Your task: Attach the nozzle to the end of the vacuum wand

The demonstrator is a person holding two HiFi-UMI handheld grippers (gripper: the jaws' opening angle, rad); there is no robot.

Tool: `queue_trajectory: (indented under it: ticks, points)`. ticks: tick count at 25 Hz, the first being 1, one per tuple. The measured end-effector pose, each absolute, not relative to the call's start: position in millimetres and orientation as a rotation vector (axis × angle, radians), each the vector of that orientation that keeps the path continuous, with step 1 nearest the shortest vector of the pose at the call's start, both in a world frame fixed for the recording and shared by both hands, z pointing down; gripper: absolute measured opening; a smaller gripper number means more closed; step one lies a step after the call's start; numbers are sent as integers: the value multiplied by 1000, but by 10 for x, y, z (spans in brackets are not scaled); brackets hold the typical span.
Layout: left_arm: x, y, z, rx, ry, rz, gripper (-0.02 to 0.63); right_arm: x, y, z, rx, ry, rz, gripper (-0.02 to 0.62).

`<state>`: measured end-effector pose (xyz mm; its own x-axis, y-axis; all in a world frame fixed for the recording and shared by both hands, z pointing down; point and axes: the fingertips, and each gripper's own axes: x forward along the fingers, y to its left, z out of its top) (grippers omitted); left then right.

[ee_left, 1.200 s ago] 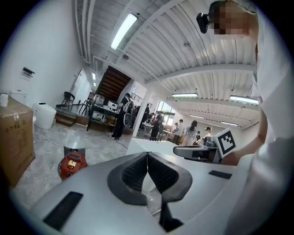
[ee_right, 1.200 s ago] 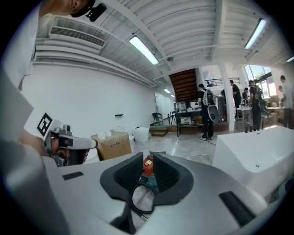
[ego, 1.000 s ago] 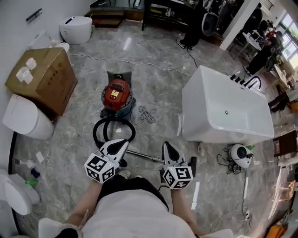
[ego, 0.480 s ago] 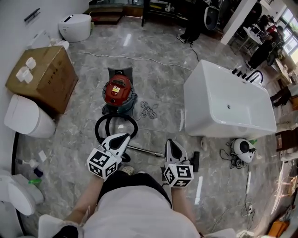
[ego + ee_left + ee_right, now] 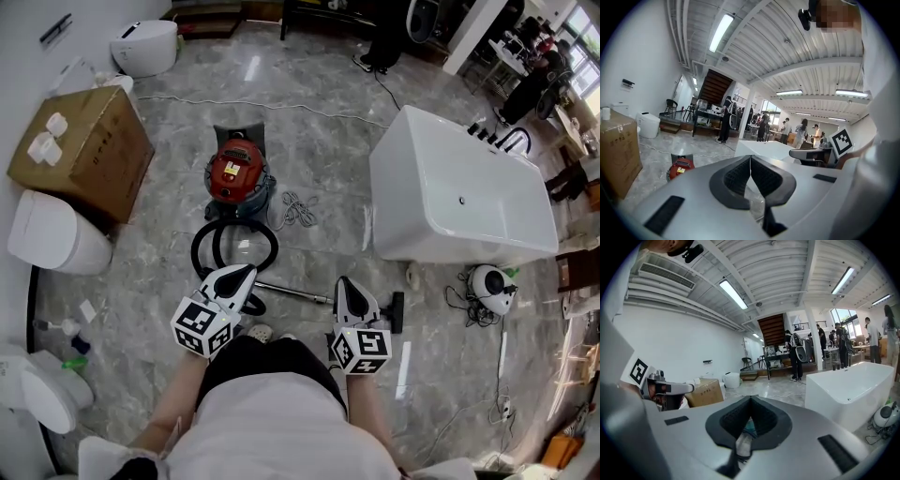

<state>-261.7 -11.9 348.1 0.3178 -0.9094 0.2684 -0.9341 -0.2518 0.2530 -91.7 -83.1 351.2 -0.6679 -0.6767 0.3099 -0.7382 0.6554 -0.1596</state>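
A thin metal vacuum wand [image 5: 295, 293] lies on the floor between my two grippers. It runs from the black hose loop [image 5: 233, 247] toward a black nozzle [image 5: 396, 311] on the floor just right of my right gripper. The hose leads to a red canister vacuum [image 5: 236, 182], which also shows as the red vacuum [image 5: 680, 168] in the left gripper view. My left gripper [image 5: 246, 274] hovers above the hose end of the wand, shut with nothing in it. My right gripper [image 5: 343, 283] hangs above the wand's other end, also shut and empty. The left gripper's [image 5: 750, 158] and right gripper's [image 5: 750, 401] tips meet.
A white bathtub [image 5: 450, 202] stands to the right, with a small white vacuum [image 5: 489, 286] and cords beside it. A cardboard box [image 5: 84, 150] and white toilets [image 5: 47, 234] line the left wall. A loose cable [image 5: 298, 212] lies near the canister. People stand far back.
Both grippers stay shut and almost still over the wand. Only the head view has shifted slightly.
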Motion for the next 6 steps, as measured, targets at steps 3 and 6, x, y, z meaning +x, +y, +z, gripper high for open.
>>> queue_trajectory:
  ticks: [3, 6]
  points:
    - [-2617, -124, 3509, 2226, -1636, 100, 11, -921, -820, 3538, 1152, -2644, 406, 14]
    - [-2632, -131, 3518, 2226, -1631, 102, 11, -932, -807, 3558, 1154, -2635, 409, 14]
